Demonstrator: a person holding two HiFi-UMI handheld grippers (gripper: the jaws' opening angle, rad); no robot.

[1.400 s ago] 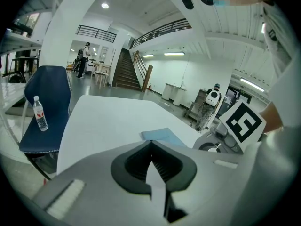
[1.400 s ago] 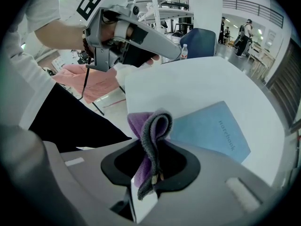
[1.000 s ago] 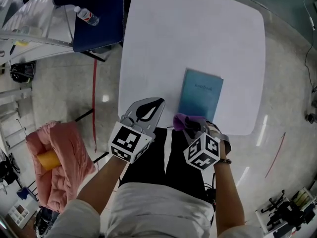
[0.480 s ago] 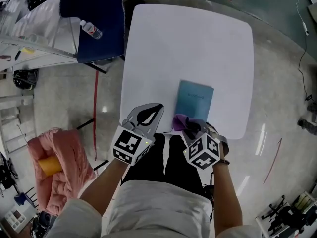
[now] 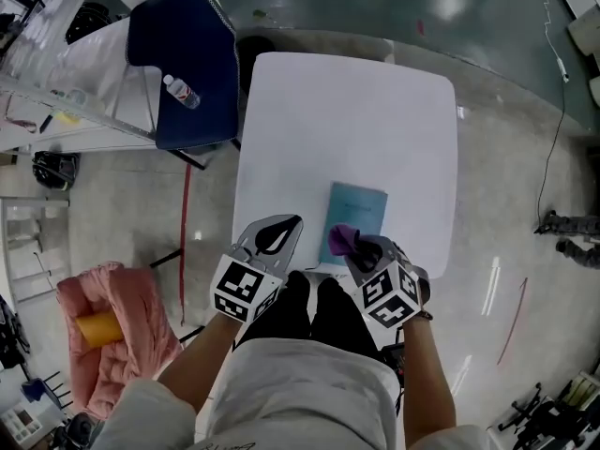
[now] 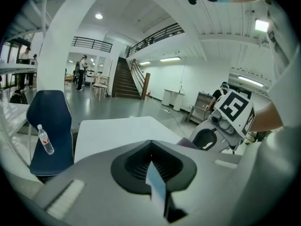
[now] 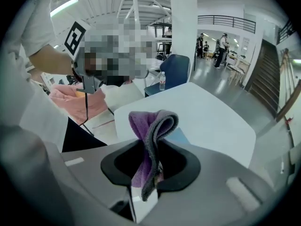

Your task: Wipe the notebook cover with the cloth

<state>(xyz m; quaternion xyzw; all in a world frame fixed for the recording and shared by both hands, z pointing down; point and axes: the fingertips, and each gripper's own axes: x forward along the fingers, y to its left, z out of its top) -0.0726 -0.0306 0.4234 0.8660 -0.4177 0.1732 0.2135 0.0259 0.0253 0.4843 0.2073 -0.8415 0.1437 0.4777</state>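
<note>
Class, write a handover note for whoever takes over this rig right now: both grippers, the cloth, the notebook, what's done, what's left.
Left gripper: shut, empty, over the table's near edge, left of the notebook.
Right gripper: shut on the purple cloth, at the notebook's near end.
Notebook: closed, flat on the white table.
Done: cloth gripped.
Left: wipe the cover; no contact between cloth and cover is visible.

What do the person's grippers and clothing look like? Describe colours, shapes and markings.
The left gripper and right gripper are grey, with black-lined teardrop openings and white cubes bearing black square markers. The person wears a pale short-sleeved top.
</note>
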